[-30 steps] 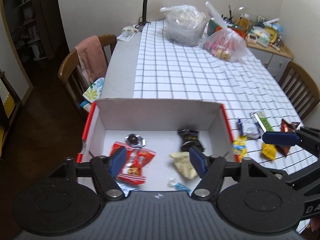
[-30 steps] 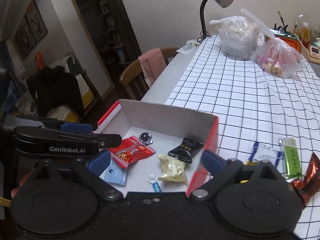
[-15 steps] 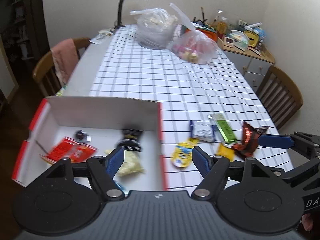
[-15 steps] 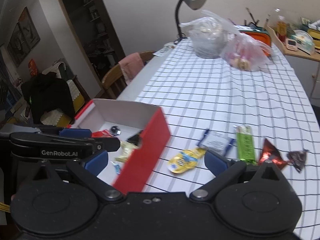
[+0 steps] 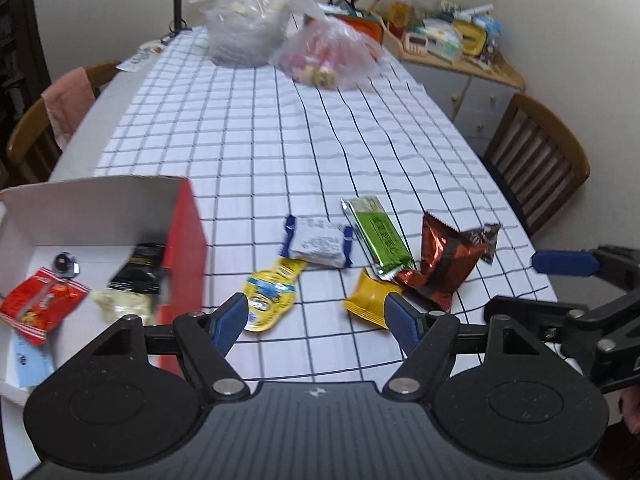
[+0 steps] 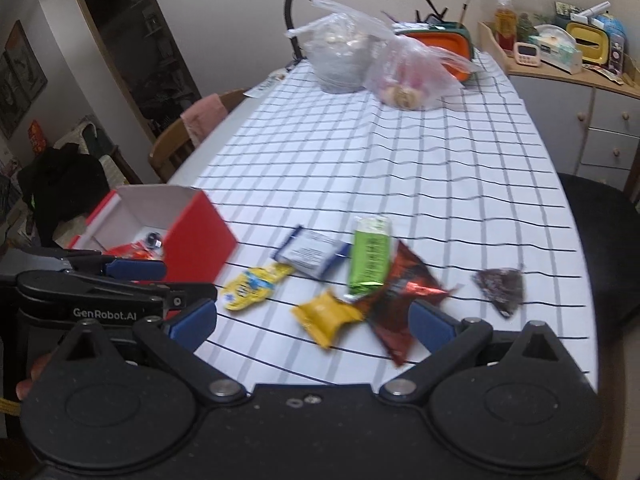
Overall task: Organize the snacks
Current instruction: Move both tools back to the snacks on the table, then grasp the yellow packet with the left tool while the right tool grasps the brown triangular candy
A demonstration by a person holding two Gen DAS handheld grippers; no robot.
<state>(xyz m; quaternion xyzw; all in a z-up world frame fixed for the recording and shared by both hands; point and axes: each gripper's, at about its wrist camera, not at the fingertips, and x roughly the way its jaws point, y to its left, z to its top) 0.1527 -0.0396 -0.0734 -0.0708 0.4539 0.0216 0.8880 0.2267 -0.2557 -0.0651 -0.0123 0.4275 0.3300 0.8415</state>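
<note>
Left wrist view: left gripper (image 5: 316, 318) and right gripper (image 6: 312, 326) both gape empty over loose yellow foil snack packet (image 5: 370, 298), right of red-and-white cardboard box (image 5: 182, 240), probably next pick.

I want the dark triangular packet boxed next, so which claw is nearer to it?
Right. The right claw hovers open just left of the dark triangular packet. The left claw is open farther left, by the red box.

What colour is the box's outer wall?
Red on the box wall, white inside; right wrist view shows it best.
</note>
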